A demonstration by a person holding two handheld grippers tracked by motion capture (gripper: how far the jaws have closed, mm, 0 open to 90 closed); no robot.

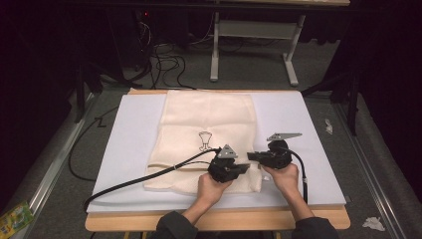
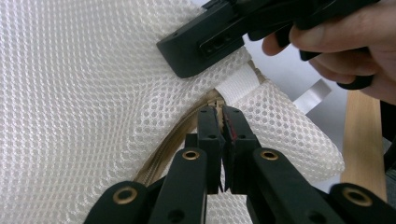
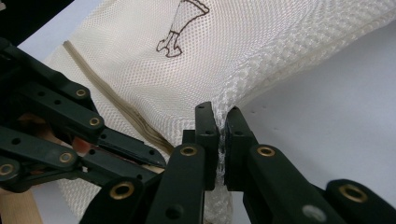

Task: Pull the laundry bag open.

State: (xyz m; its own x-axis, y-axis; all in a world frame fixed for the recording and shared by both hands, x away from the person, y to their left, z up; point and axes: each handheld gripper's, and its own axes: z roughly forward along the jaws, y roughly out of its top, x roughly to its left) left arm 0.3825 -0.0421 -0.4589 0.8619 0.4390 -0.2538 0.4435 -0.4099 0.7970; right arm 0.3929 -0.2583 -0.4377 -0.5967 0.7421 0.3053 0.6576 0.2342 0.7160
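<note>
the cream mesh laundry bag (image 1: 206, 134) lies flat on the white table mat (image 1: 124, 144), the left gripper (image 2: 223, 114) clamped on its zipper pull (image 2: 215, 100) and the right gripper (image 3: 223, 123) pinching its near edge just beside.

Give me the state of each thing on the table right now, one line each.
Mesh bag: lying flat on the white board, near right corner pinched up.
Zipper: looks closed along the stretch in view; its end sits at the left gripper's tips.
Left gripper: shut at the zipper's end.
Right gripper: shut on the bag's edge.
</note>
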